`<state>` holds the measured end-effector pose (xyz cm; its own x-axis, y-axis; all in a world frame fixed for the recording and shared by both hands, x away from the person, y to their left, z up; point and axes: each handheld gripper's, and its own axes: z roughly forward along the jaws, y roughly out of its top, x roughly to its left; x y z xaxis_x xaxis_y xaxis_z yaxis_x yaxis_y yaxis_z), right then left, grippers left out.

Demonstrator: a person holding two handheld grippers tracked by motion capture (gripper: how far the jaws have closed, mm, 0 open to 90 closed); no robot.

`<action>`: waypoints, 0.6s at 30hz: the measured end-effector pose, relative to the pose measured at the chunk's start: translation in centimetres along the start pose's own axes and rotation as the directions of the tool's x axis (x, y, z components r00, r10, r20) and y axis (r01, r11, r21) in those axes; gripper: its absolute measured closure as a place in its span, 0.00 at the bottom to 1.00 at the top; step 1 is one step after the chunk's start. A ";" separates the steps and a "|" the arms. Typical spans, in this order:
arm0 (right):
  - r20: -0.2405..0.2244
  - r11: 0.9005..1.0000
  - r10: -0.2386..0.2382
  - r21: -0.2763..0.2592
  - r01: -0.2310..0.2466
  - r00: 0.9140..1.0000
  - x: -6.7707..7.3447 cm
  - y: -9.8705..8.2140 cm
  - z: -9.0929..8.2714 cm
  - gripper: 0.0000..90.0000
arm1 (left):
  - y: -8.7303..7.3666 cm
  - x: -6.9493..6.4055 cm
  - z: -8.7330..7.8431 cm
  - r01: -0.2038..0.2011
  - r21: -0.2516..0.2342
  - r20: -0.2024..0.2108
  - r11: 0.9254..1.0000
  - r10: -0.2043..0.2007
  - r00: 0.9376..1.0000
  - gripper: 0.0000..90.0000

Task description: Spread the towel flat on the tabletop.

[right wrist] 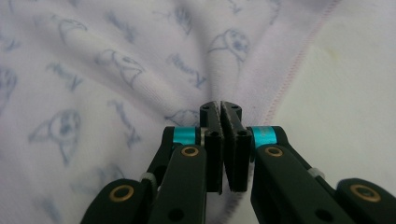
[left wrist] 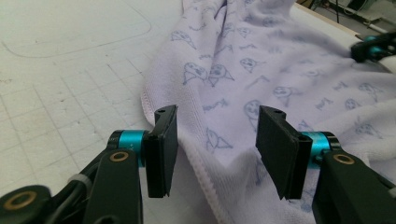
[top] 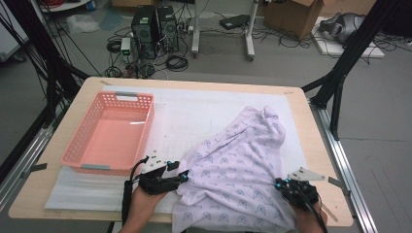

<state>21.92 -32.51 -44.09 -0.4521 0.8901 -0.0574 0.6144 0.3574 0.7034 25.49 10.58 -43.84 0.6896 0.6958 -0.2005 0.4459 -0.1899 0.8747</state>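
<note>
Right claw (right wrist: 223, 109) clenched on towel (top: 238, 165) edge; left claw (left wrist: 212, 135) released (hem between jaws), should bite deep before lifting.

A pale lilac towel (top: 238, 170) printed with small blue bird figures lay crumpled on the right, near part of the table, bunched into folds toward the far side, its near edge hanging over the table's front.

High view overhead; gripper views close on towel (left wrist: 261, 60).
</note>
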 end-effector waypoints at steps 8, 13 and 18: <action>-0.007 1.000 0.023 -0.015 -0.023 1.000 -1.0 -2.9 -3.7 0.90 | 1.6 0.0 2.1 0.002 0.018 0.013 1.000 -0.002 1.000 0.50; -0.014 0.992 0.079 -0.094 -0.080 0.997 -1.1 -2.4 -3.9 0.72 | 4.2 0.8 5.1 -0.025 0.055 -0.002 0.998 0.025 1.000 0.49; -0.036 0.991 0.074 -0.106 -0.078 0.997 -1.0 -2.4 -3.3 0.69 | 6.8 1.6 8.5 -0.046 0.093 0.006 0.995 0.046 0.999 0.52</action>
<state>18.71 -35.20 -43.36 -0.4284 0.9033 0.0206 0.5758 0.2554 0.7767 34.41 4.51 -41.96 0.7125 0.6826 -0.1626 0.4647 -0.2854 0.8382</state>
